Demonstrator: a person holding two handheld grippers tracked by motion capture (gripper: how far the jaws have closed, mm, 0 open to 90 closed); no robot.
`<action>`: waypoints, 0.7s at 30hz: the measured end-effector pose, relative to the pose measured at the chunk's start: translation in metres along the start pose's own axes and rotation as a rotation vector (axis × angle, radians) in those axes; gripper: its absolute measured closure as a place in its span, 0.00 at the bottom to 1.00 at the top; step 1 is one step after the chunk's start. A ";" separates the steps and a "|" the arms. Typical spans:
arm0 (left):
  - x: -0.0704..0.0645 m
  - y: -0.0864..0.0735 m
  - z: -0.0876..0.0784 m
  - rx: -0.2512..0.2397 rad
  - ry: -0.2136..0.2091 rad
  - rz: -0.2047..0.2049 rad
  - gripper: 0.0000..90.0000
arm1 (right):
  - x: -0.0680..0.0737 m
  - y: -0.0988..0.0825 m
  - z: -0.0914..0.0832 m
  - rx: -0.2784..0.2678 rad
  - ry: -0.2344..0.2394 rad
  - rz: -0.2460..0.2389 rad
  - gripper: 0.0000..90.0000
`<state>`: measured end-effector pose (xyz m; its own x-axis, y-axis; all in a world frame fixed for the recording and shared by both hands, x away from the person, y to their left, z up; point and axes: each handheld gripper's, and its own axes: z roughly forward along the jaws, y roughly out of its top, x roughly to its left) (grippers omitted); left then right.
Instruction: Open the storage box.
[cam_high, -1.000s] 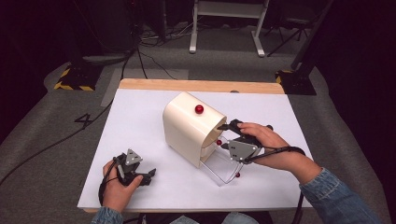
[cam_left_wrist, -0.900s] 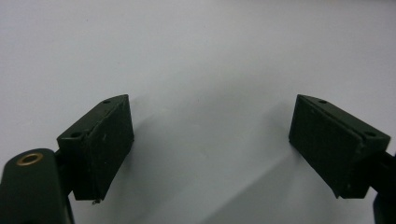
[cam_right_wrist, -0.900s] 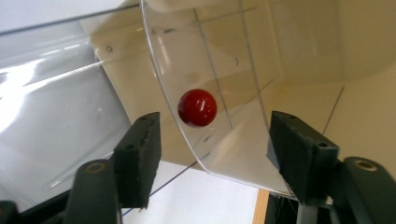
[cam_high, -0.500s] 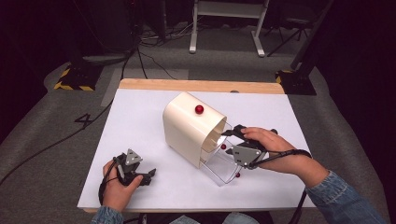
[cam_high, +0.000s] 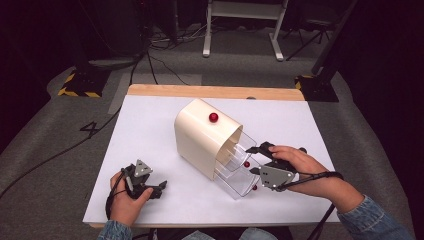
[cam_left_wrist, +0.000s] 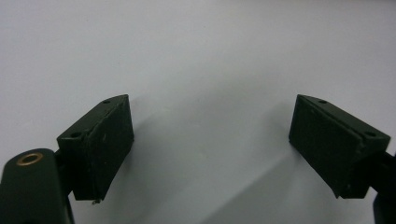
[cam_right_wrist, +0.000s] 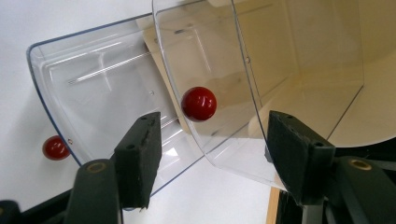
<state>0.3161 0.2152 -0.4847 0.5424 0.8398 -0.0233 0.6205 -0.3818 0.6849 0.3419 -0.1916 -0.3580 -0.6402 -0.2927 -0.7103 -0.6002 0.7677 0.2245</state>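
Observation:
A cream cabinet (cam_high: 200, 135) lies on the white table (cam_high: 150, 125), a red knob (cam_high: 213, 117) on its upper face. Two clear drawers stick out of its open end toward my right gripper (cam_high: 253, 160). The upper drawer (cam_right_wrist: 261, 70) carries a red knob (cam_right_wrist: 198, 103) on its front. The lower drawer (cam_right_wrist: 93, 84) reaches further out, and its knob (cam_right_wrist: 55, 147) is at its far-left rim. My right gripper (cam_right_wrist: 212, 140) is open, the upper drawer's knob just ahead of its jaws, untouched. The left gripper (cam_high: 159, 189) rests open on the table at the near left, nothing between its pads (cam_left_wrist: 100, 140).
A wooden strip (cam_high: 215, 92) runs along the table's far edge. Cables and black stands (cam_high: 90, 75) sit on the grey floor beyond. White table surface spreads left of the cabinet and between the two hands.
My right hand and its gripper have slid a little toward the near right, away from the cabinet. The left gripper has stayed put.

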 end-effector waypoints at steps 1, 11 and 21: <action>0.000 0.000 0.000 0.000 0.000 0.000 0.15 | 0.001 0.000 -0.001 -0.001 -0.002 0.002 0.41; 0.000 0.000 0.000 -0.001 -0.001 0.000 0.15 | 0.006 -0.003 -0.006 0.001 0.002 0.003 0.42; 0.000 0.000 0.000 0.001 -0.001 0.002 0.15 | 0.012 -0.006 -0.011 0.001 0.004 0.014 0.42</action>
<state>0.3163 0.2154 -0.4846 0.5442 0.8386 -0.0222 0.6197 -0.3841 0.6844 0.3328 -0.2063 -0.3608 -0.6503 -0.2840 -0.7046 -0.5905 0.7724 0.2338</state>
